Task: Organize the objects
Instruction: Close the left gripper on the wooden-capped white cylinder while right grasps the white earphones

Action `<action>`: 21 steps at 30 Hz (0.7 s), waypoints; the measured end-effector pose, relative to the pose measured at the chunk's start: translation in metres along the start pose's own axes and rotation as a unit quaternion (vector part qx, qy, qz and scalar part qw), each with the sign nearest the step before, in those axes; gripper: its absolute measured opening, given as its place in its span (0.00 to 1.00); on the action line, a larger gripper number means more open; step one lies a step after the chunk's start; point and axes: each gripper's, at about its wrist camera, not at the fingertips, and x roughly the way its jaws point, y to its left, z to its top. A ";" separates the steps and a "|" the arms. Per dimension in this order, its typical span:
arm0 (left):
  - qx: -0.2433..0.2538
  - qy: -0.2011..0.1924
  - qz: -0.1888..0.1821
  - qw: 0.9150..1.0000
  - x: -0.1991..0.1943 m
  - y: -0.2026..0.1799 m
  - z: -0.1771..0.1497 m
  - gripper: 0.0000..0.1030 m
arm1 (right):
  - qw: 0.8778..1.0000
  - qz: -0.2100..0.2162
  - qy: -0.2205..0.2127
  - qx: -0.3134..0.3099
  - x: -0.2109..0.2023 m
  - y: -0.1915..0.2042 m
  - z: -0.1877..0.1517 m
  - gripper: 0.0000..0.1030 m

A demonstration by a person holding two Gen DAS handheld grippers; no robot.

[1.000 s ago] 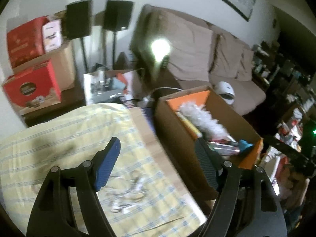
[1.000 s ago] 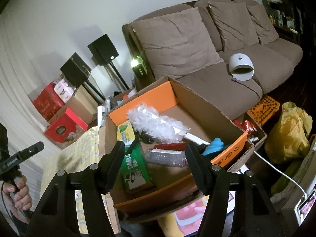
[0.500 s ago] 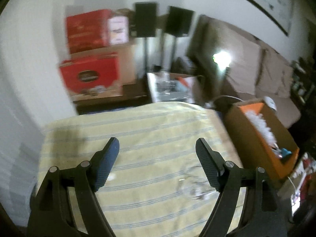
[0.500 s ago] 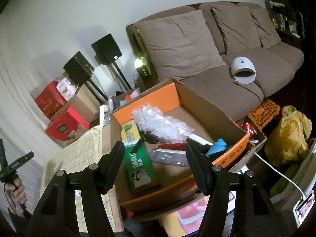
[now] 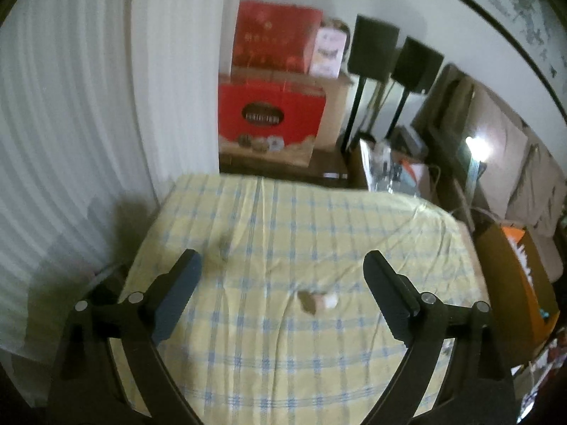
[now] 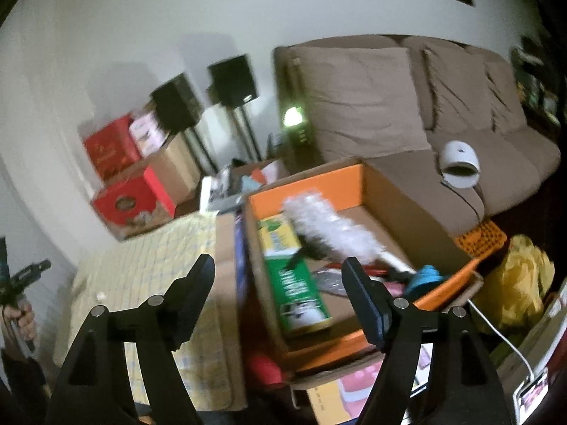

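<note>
Two wrist-camera views of a dim living room. The left tool (image 5: 281, 269) is hovering over a worktop (image 5: 319, 372) covered with a yellow cloth with blue checks. Its jaws are spreading wider, with nothing between them. A small brown-and-white object (image 5: 317, 301), too blurred to identify, is lying on the cloth near the worktop's middle, between the tool's fingers in the picture but beyond them and untouched.

The right tool (image 6: 278, 276) is hanging over an open cardboard box (image 6: 418, 212) with orange inner flaps, standing just beside the worktop's right edge. Its jaws are also widening and are gripping nothing. Inside the box are lying a white fluffy duster (image 6: 329, 226), a green and yellow carton (image 6: 294, 279) whose lettering is too blurred to read, and a blue item (image 6: 427, 276) at the near right corner.

Beyond the worktop's far edge, red boxes (image 5: 273, 113) are stacked with brown cartons; an oval dark label on the lower one is unreadable. Two black speakers on stands (image 5: 393, 56) are standing next to them. A brown sofa (image 6: 389, 106) is filling the right side, with a white domed device (image 6: 460, 163) on its seat. A yellow bag (image 6: 517, 279) is sitting on the floor. At the far left of the right view, a hand (image 6: 21, 322) is gripping the other tool's handle.
</note>
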 end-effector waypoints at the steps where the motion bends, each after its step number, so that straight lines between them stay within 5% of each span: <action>1: -0.002 0.007 0.000 1.000 0.005 0.002 -0.003 0.89 | 1.000 0.005 0.008 -0.015 0.008 0.014 -0.004 0.76; 11: -0.019 0.072 0.012 0.997 0.055 -0.012 -0.038 0.90 | 0.992 0.059 0.072 -0.089 0.088 0.122 -0.058 0.97; 21: -0.003 0.093 0.016 0.996 0.095 -0.041 -0.063 0.89 | 0.979 0.061 0.147 -0.126 0.170 0.172 -0.101 0.97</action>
